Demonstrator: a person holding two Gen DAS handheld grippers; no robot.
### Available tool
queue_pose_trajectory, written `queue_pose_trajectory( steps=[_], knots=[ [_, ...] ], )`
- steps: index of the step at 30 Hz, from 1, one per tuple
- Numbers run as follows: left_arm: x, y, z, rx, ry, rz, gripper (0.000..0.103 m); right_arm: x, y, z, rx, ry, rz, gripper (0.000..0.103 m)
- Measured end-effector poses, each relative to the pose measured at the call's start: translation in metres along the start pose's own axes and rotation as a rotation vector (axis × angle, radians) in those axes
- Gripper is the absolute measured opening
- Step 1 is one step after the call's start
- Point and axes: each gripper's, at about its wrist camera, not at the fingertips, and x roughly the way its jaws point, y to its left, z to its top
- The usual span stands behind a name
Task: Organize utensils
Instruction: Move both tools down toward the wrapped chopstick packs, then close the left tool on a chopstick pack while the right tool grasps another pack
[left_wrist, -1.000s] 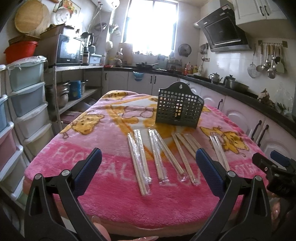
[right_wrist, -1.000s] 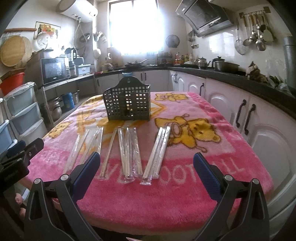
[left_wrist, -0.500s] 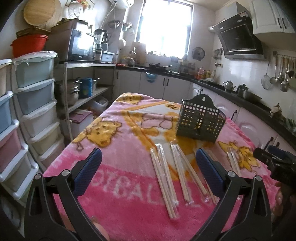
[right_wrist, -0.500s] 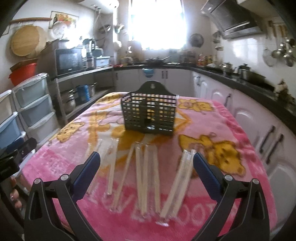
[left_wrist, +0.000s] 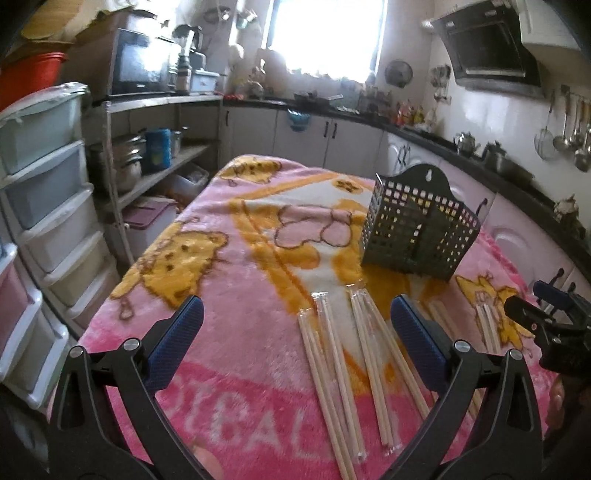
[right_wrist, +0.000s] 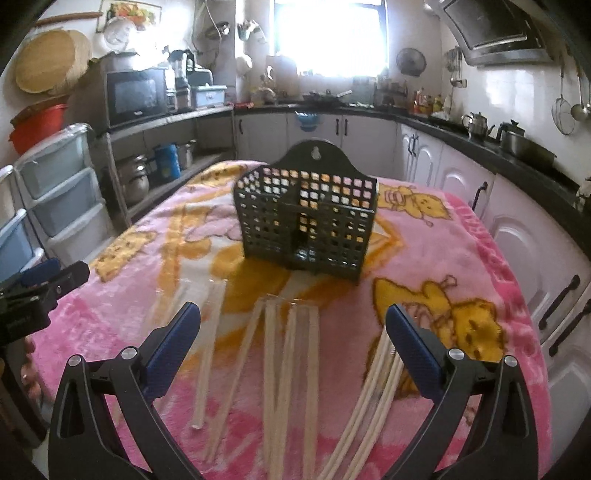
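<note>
Several plastic-wrapped pairs of wooden chopsticks (left_wrist: 332, 373) lie side by side on a pink blanket-covered table (left_wrist: 229, 295); they also show in the right wrist view (right_wrist: 291, 373). A dark perforated utensil basket (left_wrist: 419, 234) stands behind them, also seen in the right wrist view (right_wrist: 308, 225), and looks empty. My left gripper (left_wrist: 293, 339) is open and empty above the table's left part, left of the chopsticks. My right gripper (right_wrist: 293, 339) is open and empty above the chopsticks, and it shows at the right edge of the left wrist view (left_wrist: 546, 321).
Stacked plastic drawers (left_wrist: 48, 221) and a metal shelf with pots (left_wrist: 147, 162) stand left of the table. White cabinets under a black counter (right_wrist: 517, 173) run along the right and back. The left gripper shows at the left edge of the right wrist view (right_wrist: 37, 291).
Both grippers have moved forward and lower over the table, nearer the chopsticks and basket. The left one has shifted left. Both stay open.
</note>
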Motion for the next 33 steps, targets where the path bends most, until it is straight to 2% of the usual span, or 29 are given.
queue_pose_trajectory(
  steps=[5, 9, 14, 16, 18, 22, 28, 33],
  knots=[
    [0.031, -0.009, 0.002, 0.045, 0.082, -0.008, 0.092, 0.023, -0.011, 0.000, -0.001, 0.046, -0.027, 0.097],
    [0.054, -0.012, -0.003, 0.062, 0.166, -0.029, 0.084, 0.042, -0.018, -0.001, -0.008, 0.084, -0.033, 0.097],
    [0.081, -0.009, -0.006, 0.056, 0.247, -0.038, 0.069, 0.061, -0.023, -0.001, -0.016, 0.117, -0.033, 0.097],
    [0.093, -0.005, -0.007, 0.038, 0.284, -0.050, 0.060, 0.069, -0.026, -0.002, -0.011, 0.135, -0.027, 0.093],
    [0.102, -0.005, -0.008, 0.030, 0.314, -0.057, 0.054, 0.077, -0.030, -0.003, -0.004, 0.159, -0.025, 0.082],
    [0.118, -0.004, -0.013, 0.018, 0.361, -0.065, 0.040, 0.090, -0.038, -0.005, 0.006, 0.192, -0.025, 0.080],
    [0.128, -0.002, -0.013, 0.005, 0.382, -0.082, 0.038, 0.107, -0.044, -0.006, -0.010, 0.230, -0.039, 0.075],
    [0.135, -0.004, -0.009, 0.027, 0.393, -0.094, 0.037, 0.119, -0.042, -0.007, -0.024, 0.267, -0.030, 0.065]
  ],
)
